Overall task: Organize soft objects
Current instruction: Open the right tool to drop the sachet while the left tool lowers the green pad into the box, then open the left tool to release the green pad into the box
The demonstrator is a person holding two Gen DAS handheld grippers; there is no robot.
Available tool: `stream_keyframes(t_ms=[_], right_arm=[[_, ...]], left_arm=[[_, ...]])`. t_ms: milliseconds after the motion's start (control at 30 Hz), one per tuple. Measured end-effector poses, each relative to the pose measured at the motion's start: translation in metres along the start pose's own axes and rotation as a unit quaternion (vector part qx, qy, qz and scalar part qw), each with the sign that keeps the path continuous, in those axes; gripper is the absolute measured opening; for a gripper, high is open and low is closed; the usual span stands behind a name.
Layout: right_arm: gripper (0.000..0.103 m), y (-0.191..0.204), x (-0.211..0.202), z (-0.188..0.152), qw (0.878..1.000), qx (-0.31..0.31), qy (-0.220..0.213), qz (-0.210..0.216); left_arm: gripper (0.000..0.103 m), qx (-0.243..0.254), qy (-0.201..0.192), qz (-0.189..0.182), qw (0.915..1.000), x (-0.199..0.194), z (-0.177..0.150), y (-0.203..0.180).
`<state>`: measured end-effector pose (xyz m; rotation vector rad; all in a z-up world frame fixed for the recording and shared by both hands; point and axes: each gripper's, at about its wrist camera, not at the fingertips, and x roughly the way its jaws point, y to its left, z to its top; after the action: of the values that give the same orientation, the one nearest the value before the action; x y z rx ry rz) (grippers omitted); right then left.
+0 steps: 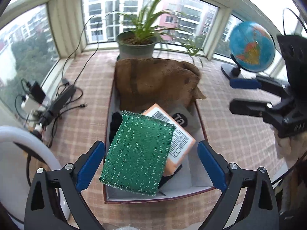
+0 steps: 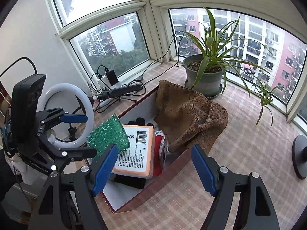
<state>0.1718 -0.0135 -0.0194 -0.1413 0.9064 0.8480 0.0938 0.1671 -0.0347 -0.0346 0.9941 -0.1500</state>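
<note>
A green glittery scrub sponge (image 1: 138,153) lies in the dark red box (image 1: 159,198), leaning on an orange packet with a barcode label (image 1: 178,134). My left gripper (image 1: 151,164) is open, its blue pads either side of the sponge and not touching it. A brown towel (image 1: 157,80) fills the box's far end. In the right wrist view the sponge (image 2: 109,134), the orange packet (image 2: 136,149), the towel (image 2: 188,115) and the box (image 2: 153,189) show. My right gripper (image 2: 153,168) is open and empty above the box's near wall. The left gripper (image 2: 82,134) appears at the left.
A potted spider plant (image 1: 137,44) stands behind the box. A globe (image 1: 251,48) is at the right, and its base (image 2: 300,155) shows. Cables and a power strip (image 1: 63,97) lie at the left. A white ring light (image 2: 67,113) stands left. A checked cloth (image 1: 230,134) covers the sill.
</note>
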Motion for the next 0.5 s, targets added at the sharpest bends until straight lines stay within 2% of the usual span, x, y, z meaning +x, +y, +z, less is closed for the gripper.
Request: stream_keyframes(t_ms=[33,100,200,500], right_arm=[[0.075,0.001,-0.001,0.0,1.0,-0.002,-0.003,-0.003],[0.075,0.001,-0.004,-0.001,1.0,-0.005,-0.007,-0.006],[0.075,0.0,-0.008,-0.001,1.0,-0.003,-0.01,-0.008],[0.075,-0.006,-0.029,-0.013,1.0,0.001,-0.017,-0.026]], left_arm=[[0.097,0.014,-0.003,0.012,0.9998,-0.001,0.0,-0.007],[0.097,0.034,-0.007,0.012,0.9993,-0.004,-0.001,-0.016],[0.097,0.041,-0.011,0.012,0.999,-0.007,0.0,-0.024],[0.097,-0.017,-0.026,0.025,0.9992,-0.012,-0.002,-0.018]])
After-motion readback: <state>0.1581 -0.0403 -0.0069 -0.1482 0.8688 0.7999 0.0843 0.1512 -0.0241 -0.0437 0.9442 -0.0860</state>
